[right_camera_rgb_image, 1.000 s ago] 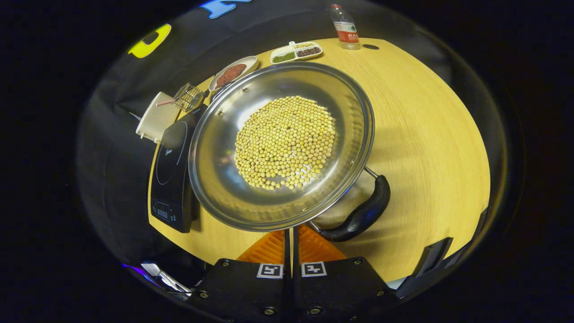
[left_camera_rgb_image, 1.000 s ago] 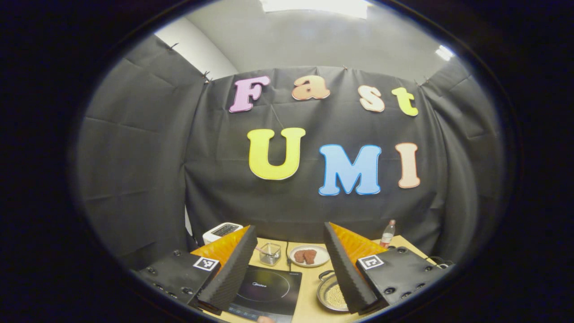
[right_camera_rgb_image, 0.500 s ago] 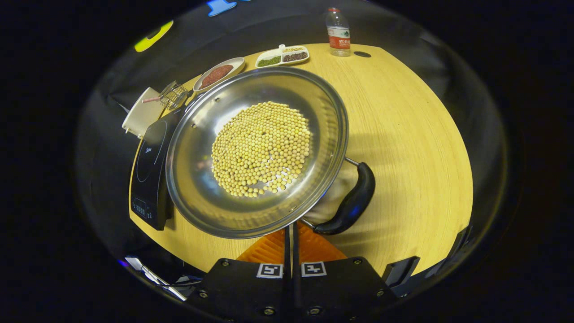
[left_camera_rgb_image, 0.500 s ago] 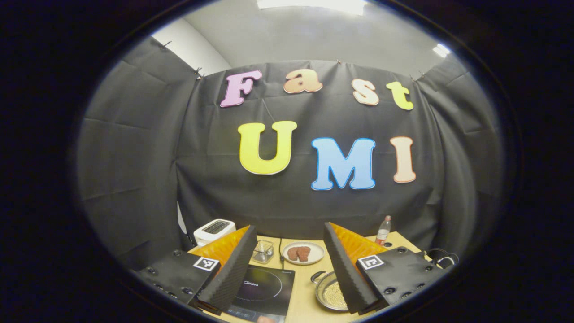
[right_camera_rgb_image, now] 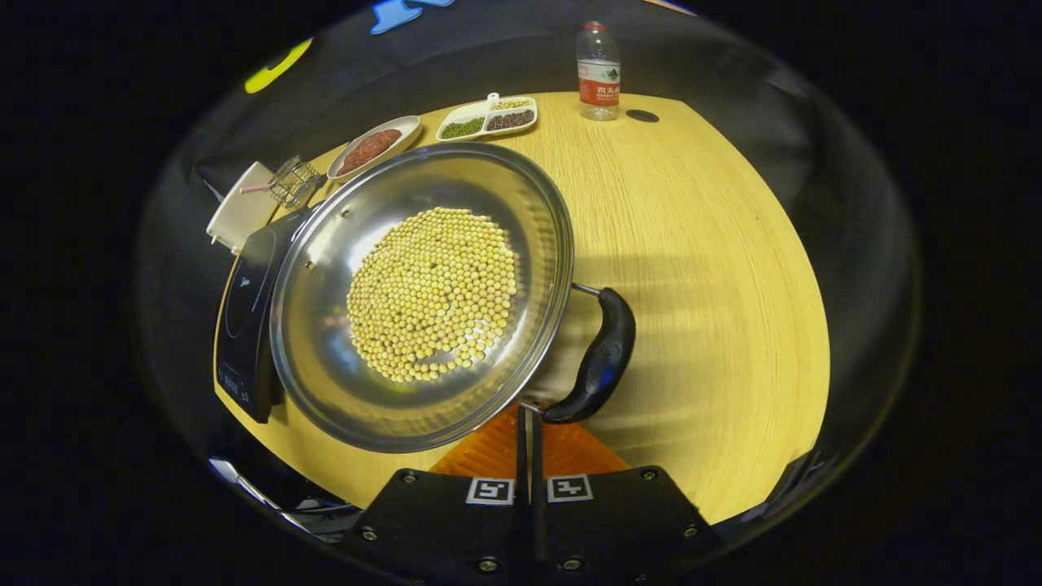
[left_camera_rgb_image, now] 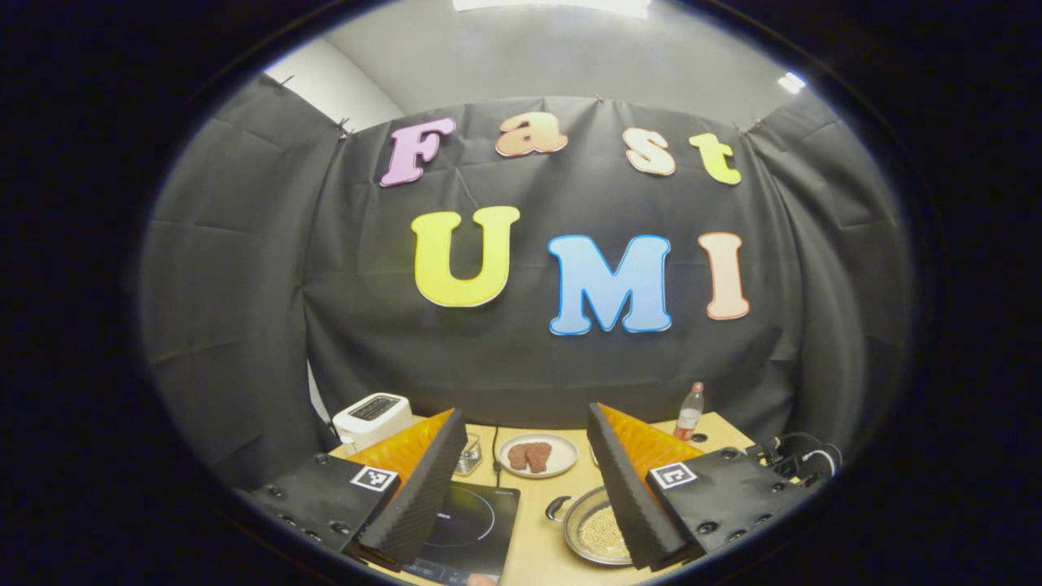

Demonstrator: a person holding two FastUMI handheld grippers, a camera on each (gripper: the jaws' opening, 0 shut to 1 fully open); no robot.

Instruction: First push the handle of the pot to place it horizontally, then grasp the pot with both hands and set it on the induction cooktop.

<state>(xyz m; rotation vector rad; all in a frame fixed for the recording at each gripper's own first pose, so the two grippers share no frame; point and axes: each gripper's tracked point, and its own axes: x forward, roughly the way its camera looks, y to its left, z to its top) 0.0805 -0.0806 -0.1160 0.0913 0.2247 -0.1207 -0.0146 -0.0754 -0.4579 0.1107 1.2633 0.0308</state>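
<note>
A steel pot (right_camera_rgb_image: 317,277) holding yellow beans (right_camera_rgb_image: 431,293) stands on the wooden table, right beside the black induction cooktop (right_camera_rgb_image: 244,301). Its black side handle (right_camera_rgb_image: 598,362) points to the right in the right gripper view. My right gripper (right_camera_rgb_image: 527,411) is shut, and its tips rest against the pot's near side at the lower end of that handle. My left gripper (left_camera_rgb_image: 525,415) hangs open well above the table, holding nothing. Below it in the left gripper view lie the cooktop (left_camera_rgb_image: 472,521) and the pot (left_camera_rgb_image: 574,521), partly hidden by a finger.
At the table's far side stand a water bottle (right_camera_rgb_image: 598,69), a divided dish (right_camera_rgb_image: 486,120), a plate of red-brown food (right_camera_rgb_image: 373,146), a wire basket (right_camera_rgb_image: 293,179) and a white toaster (right_camera_rgb_image: 240,207). Cables (left_camera_rgb_image: 794,456) lie at the right edge.
The pot has turned: its black handle swung from the lower right up toward the right under my shut right gripper's push. My left gripper drew back, so the table looks farther off.
</note>
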